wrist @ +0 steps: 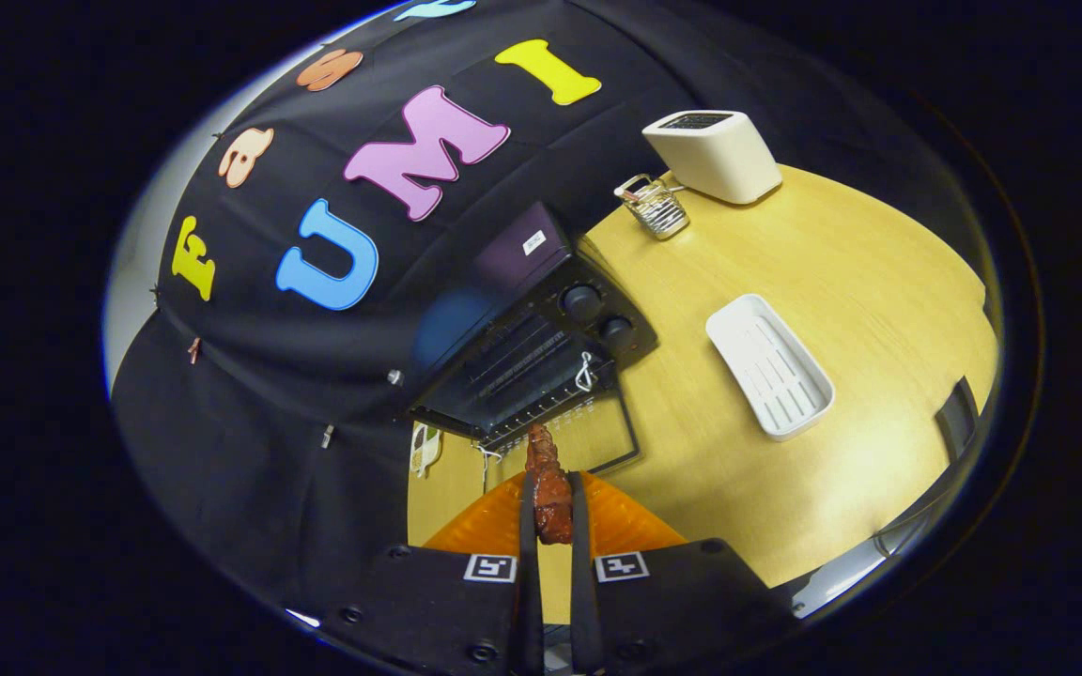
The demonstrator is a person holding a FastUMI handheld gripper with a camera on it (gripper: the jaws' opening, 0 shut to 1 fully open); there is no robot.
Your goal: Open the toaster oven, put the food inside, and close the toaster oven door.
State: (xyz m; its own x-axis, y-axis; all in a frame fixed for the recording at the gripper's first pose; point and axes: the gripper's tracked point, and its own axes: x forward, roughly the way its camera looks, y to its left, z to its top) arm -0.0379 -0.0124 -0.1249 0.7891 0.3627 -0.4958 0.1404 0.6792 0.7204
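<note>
The gripper (552, 512) is holding its jaws clamped on a reddish-brown, lumpy piece of food (548, 481), which is sticking out ahead of the fingertips. An orange ribbed plate (630, 521) is lying just beneath the fingers. Just beyond the food, the black toaster oven (541, 347) is standing with its glass door (602, 437) hanging open and its wire rack showing. All of this is resting on a pale wooden table (832, 282). Further off, a white ribbed rectangular tray (768, 364) is lying well apart from the oven; a small wire rack (654, 207) is sitting near a white boxy toaster (715, 155) at the far end.
</note>
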